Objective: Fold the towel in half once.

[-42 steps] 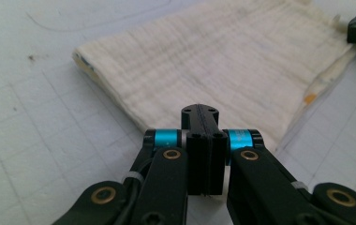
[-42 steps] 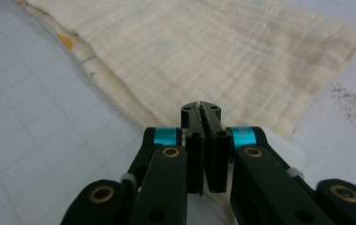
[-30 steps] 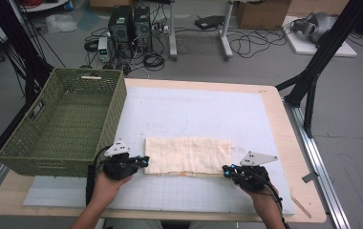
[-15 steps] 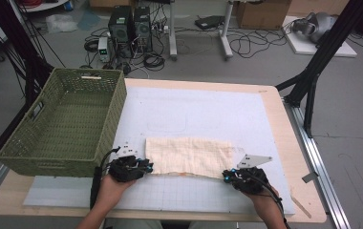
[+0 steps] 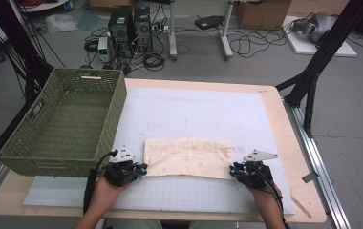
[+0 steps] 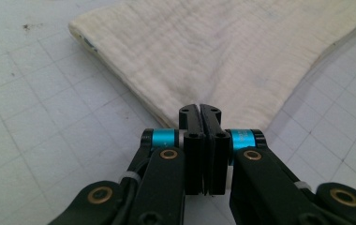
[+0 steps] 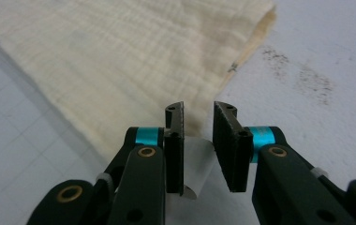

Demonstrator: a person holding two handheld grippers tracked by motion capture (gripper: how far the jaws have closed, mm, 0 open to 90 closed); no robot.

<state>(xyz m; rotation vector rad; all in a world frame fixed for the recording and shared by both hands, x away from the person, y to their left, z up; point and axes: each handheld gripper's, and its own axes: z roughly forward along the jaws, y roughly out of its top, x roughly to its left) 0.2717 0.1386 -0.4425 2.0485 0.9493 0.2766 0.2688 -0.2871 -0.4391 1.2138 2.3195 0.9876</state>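
Both hands had barely shifted since the earlier frames, though the right claw (image 7: 198, 123) had just been opening and the left claw (image 6: 199, 119) had opened briefly and closed again. From the high view, the folded cream cloth (image 5: 188, 158) lay flat on the white grid mat (image 5: 208, 109) near the tabletop's (image 5: 289, 143) front edge, with the left claw (image 5: 140, 168) at its near left corner and the right claw (image 5: 233, 170) at its near right corner. Up close, the left gripper view showed jaws pressed together, tips at the cloth's (image 6: 223, 51) corner; whether any fabric was pinched I could not tell. By contrast, the right gripper view showed jaws apart, the cloth (image 7: 120, 61) corner just ahead of them and not squeezed. A green wicker basket (image 5: 98, 124) stood at the left, close to the cloth's left edge; bare mat lay open beyond the cloth and to its right.
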